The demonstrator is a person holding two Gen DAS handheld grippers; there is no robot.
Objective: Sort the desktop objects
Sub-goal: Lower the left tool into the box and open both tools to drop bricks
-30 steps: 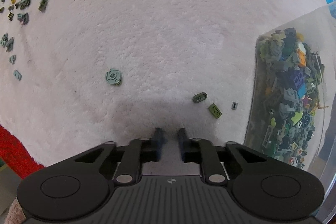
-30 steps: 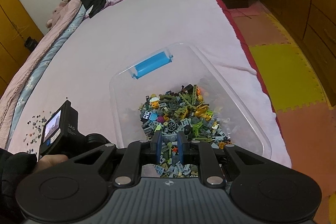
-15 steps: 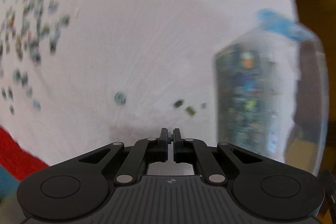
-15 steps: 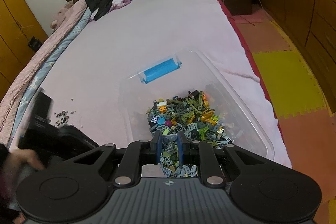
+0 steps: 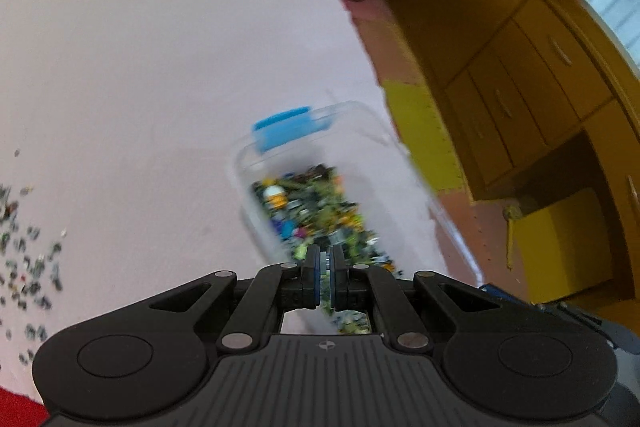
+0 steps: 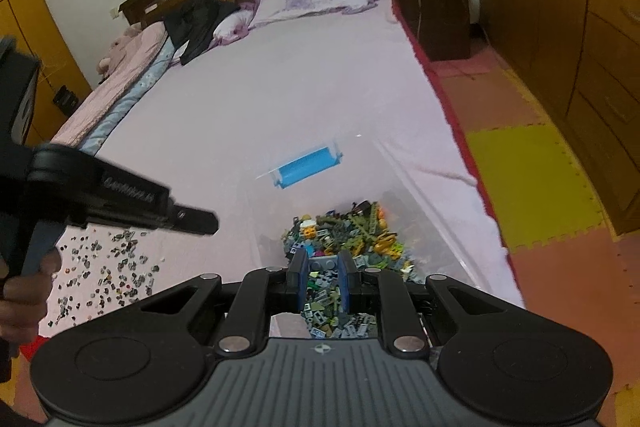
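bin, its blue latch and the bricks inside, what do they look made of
Bin: clear, glossy plastic by the look; the pink sheet shows through its walls and the rim catches light.
Latch: opaque blue plastic, smooth, with a soft sheen.
Bricks: small hard moulded plastic pieces in grey, green, orange and blue, some with studs; finish too small to judge.

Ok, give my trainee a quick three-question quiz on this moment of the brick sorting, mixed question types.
1. True or false: the right gripper grips a grey brick between its fingers.
2. The clear bin with the blue handle holds: A) folded clothes B) mixed small bricks C) nothing.
3. Fill in: the sorted loose pieces lie on the pink ____, on the left gripper's side of the bin.

Key: 1 true; 2 B; 3 bed cover.
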